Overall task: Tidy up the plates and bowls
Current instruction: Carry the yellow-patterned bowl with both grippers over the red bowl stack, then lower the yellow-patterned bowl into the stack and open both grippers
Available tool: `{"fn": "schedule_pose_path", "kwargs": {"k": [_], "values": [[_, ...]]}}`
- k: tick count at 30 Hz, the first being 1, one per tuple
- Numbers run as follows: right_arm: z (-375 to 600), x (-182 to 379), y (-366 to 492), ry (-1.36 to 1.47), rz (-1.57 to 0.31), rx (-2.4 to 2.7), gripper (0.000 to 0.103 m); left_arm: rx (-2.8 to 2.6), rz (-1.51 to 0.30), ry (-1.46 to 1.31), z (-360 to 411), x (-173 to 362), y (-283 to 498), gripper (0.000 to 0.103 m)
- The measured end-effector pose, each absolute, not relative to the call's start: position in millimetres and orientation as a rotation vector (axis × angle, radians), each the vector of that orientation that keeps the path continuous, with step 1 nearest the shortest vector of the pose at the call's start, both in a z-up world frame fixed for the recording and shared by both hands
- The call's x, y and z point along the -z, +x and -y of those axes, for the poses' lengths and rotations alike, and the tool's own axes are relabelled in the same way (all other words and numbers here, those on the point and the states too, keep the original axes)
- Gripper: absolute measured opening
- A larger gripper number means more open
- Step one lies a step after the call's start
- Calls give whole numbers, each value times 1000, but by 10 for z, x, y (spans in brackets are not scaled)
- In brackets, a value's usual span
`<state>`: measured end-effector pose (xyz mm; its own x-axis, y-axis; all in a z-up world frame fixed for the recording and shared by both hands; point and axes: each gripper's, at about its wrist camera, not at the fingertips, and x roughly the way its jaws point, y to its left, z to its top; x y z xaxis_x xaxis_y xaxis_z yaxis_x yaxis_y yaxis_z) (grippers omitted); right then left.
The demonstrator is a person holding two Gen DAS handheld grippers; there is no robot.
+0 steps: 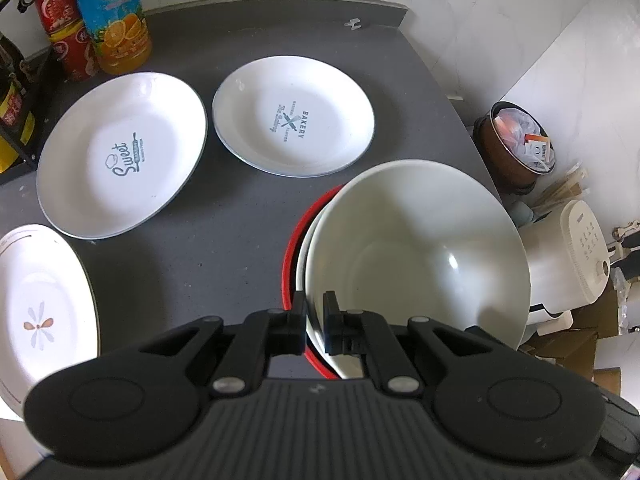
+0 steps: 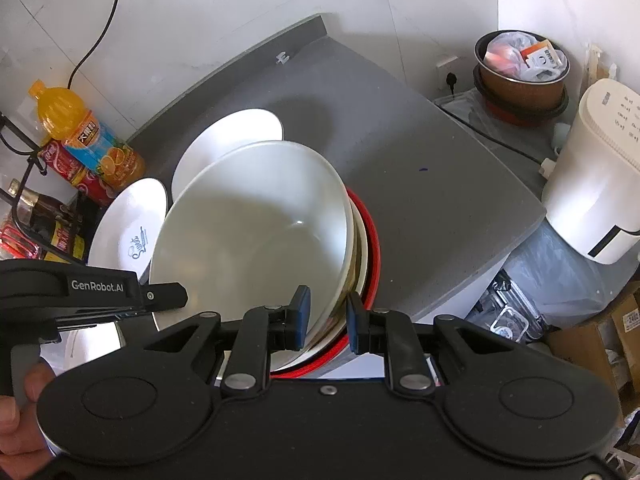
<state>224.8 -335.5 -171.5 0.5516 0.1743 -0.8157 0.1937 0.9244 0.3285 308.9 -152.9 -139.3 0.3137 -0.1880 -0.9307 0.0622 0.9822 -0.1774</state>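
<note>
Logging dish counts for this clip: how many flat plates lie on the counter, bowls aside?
3. The "Sweet" plate at back left, the "Bakery" plate at back centre, the flower plate at near left. More may sit hidden under the bowl stack.

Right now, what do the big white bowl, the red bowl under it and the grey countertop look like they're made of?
Big white bowl: probably glazed ceramic; smooth, with a sharp glossy highlight inside.
Red bowl: only its rim shows, an even glossy red; plastic, melamine or glazed ceramic, I cannot tell which.
Grey countertop: looks like stone or quartz composite; matte, finely speckled.
</note>
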Motion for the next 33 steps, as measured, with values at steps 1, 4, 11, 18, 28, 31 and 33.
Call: {"fn": "schedule_pose_path", "kwargs": {"k": [1,4,11,18,28,31,33], "values": [[3354,1715,2257,403,-994,14,20,167,-1245,-116,1528,1405,3098,6],[3359,1714,2271,404,-993,10,22,171,-1256,-116,1535,1442,3119,6],[3372,1679,2218,420,-981,-3,26,162,-1239,-87,1564,1427,3123,7],[3442,1572,2104,445,-939,-9,32,156,-1209,-65,1602,1305,3059,15],[3464,1367,1882,428,-852,-39,72,91,-1107,-87,1520,963,2767,76],[3448,1303,1796,405,-833,-42,81,88,-1062,-68,1486,858,2642,80],[3434,1262,1739,392,-819,-55,86,111,-1029,-24,1478,786,2552,86]]}}
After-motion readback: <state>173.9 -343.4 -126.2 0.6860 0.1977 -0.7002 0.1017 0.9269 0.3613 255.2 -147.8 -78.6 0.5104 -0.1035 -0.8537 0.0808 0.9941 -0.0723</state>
